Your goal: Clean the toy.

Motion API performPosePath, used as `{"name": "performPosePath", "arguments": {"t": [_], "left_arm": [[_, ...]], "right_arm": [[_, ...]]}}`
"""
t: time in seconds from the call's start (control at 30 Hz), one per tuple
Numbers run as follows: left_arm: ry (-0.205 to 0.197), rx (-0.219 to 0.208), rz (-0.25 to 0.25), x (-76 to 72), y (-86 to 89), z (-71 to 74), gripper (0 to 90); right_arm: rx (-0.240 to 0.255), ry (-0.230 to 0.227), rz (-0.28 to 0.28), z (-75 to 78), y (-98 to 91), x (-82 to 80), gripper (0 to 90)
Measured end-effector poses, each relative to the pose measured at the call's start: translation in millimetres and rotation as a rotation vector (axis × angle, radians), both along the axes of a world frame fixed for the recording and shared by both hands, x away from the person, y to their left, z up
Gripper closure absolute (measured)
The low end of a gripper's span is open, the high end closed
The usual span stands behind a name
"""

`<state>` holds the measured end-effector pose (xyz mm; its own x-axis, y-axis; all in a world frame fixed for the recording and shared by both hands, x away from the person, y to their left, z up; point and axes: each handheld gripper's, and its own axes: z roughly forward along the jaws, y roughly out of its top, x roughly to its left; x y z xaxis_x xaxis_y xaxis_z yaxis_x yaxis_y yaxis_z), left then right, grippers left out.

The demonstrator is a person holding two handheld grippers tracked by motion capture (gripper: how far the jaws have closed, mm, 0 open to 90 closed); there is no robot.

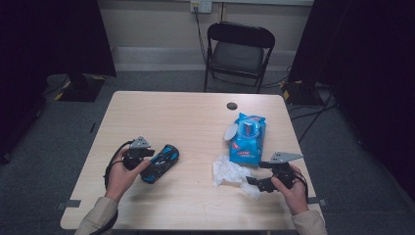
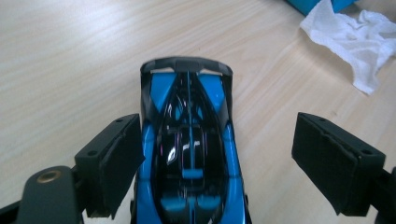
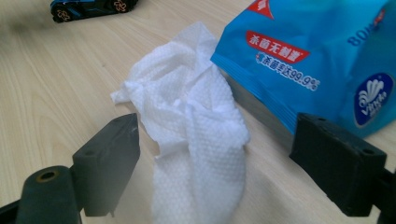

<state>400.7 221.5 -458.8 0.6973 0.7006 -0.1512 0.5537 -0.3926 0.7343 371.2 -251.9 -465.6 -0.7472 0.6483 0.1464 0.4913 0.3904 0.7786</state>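
A blue and black toy sports car (image 1: 160,163) sits on the light wood counter (image 1: 186,122), and everything else is placed against it. The left gripper (image 1: 147,157) is held at the car's near-left end, its fingers (image 2: 112,163) spread wide to either side of the body; in the left gripper view one pad lies just beside the car's left flank while the other stands well clear on the right, so nothing is gripped. The car's dark canopy and blue side panels run away from the camera toward a black wing at its far end.

To the right of the car, well apart from it, lies a crumpled white wet wipe (image 1: 229,172). Just beyond the wipe, farther right and back from the car, is a blue pack of wet wipes (image 1: 248,139) with its round lid flap open. The right gripper (image 1: 255,183) is at the wipe's near-right edge. In the right gripper view its fingers (image 3: 109,161) are wide, with the wipe (image 3: 191,140) lying between them, untouched by either pad as far as shows, and the pack (image 3: 317,56) behind the right one.
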Motion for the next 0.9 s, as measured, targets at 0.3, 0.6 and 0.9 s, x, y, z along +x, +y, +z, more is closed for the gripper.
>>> {"name": "performPosePath", "arguments": {"t": [0.3,0.6,0.9], "left_arm": [[-0.006,0.007,0.005,-11.4,16.8,-0.5,16.3],[-0.023,0.010,-0.007,-23.8,27.8,-0.5,16.3],[-0.019,0.007,0.011,-33.2,45.2,-3.8,16.3]], "right_arm": [[-0.022,0.007,-0.016,-4.6,-13.6,-3.2,14.9],[-0.045,0.007,-0.044,-7.4,-29.3,-6.8,14.9],[-0.063,0.015,-0.066,-12.5,-43.5,-12.7,14.9]]}}
